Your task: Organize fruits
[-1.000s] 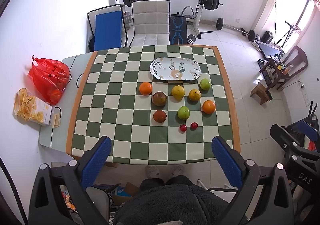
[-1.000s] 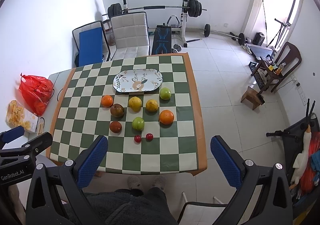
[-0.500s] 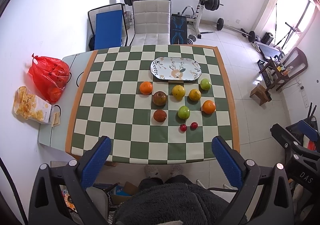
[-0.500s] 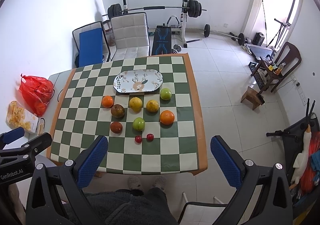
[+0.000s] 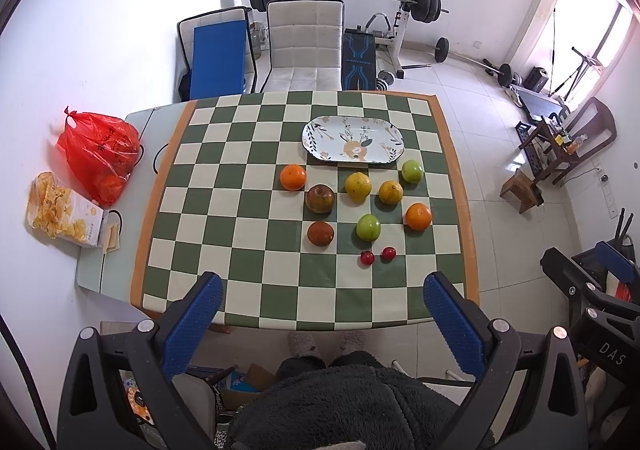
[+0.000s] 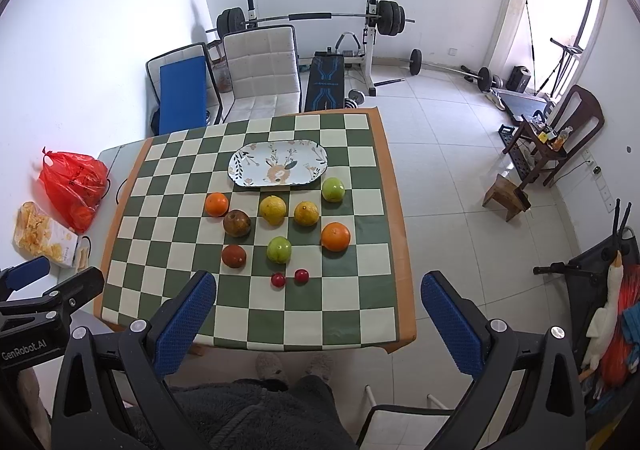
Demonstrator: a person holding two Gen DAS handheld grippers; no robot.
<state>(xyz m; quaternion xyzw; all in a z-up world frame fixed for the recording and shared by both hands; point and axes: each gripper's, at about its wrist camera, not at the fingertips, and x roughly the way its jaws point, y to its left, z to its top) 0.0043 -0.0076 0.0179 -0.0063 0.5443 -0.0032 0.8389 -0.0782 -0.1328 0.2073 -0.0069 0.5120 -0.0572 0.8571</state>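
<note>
1. Both claws, the left gripper and the right gripper, are hanging spread wide and gripping nothing, high above the near edge, probably surveying.
2. Spreading beneath them is the green-and-cream checkered tablecloth.
3. Lying bare at the far side, the oval white floral ceramic plate is running its long axis left to right, likely awaiting fruit.
4. Sitting loose between plate and claws are round oranges, green apples and two small red fruits.
</note>
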